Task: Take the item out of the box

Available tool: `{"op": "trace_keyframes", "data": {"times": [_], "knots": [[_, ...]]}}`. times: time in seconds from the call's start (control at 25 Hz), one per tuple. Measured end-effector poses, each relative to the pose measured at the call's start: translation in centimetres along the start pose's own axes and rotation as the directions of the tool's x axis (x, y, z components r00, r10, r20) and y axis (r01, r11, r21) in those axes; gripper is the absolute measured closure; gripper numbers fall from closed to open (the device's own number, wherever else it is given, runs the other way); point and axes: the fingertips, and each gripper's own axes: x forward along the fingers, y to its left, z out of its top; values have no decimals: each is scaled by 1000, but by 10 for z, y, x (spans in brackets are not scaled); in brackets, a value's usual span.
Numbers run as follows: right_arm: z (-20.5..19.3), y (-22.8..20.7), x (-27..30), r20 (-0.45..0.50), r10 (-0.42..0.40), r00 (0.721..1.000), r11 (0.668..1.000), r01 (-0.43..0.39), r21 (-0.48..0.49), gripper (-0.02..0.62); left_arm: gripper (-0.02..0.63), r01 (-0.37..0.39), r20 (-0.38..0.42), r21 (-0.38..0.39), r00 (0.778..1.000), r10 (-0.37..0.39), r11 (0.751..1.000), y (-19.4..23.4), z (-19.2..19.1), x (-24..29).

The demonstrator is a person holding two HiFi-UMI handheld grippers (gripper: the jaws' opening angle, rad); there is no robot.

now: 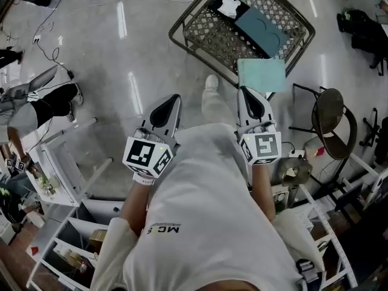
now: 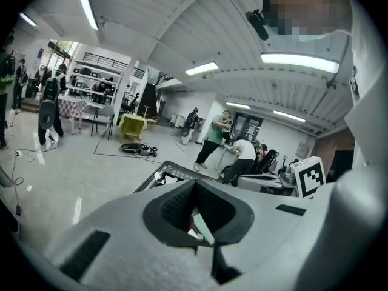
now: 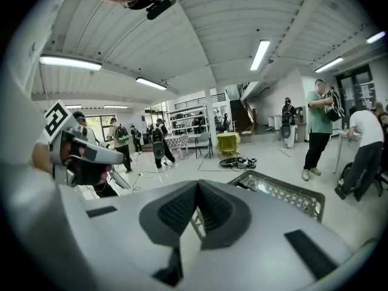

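A metal mesh box (image 1: pixel 209 41) stands on the floor ahead of me. Inside lie a dark teal flat item (image 1: pixel 262 24) and a black item topped with something white (image 1: pixel 229 6). A pale green sheet (image 1: pixel 261 75) rests across the box's near corner. My left gripper (image 1: pixel 172 100) and right gripper (image 1: pixel 245 92) are held close to my chest, above the floor and short of the box. Both are shut with nothing in them. The left gripper view shows shut pads (image 2: pixel 195 185) with the box (image 2: pixel 167 173) beyond. In the right gripper view, its mesh wall (image 3: pixel 285 193) shows past that gripper (image 3: pixel 197 188).
A round dark stool (image 1: pixel 330 111) and a white rack (image 1: pixel 330 235) stand at the right. White shelving (image 1: pixel 66 162) fills the lower left. Cables (image 1: pixel 51 53) trail on the floor at the left. Several people (image 2: pixel 215 141) stand far off in the room.
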Motion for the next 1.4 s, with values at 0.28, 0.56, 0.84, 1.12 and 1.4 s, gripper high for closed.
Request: {"op": "trace_keyframes", "data": {"times": [0.28,0.56,0.84,1.12,1.4], "knots": [[41,-60,66,16,68,998,997,-67,-32,581,586,-4,-27,33,1000,5,999,-1,46,86],[57,-93,103,32,52,998,999,-52,-13,581,586,7,-39,36,999,-6,999,4,56,126],[61,-105,122,19,40,999,999,-40,-20,581,586,27,-29,16,999,-26,1000,12,62,148],[58,-117,149,-28,65,998,997,-66,-46,581,586,21,-28,-8,999,-21,1000,22,70,171],[42,-124,205,-90,83,993,992,-91,-91,580,586,23,-49,-98,998,-28,995,54,56,204]]}}
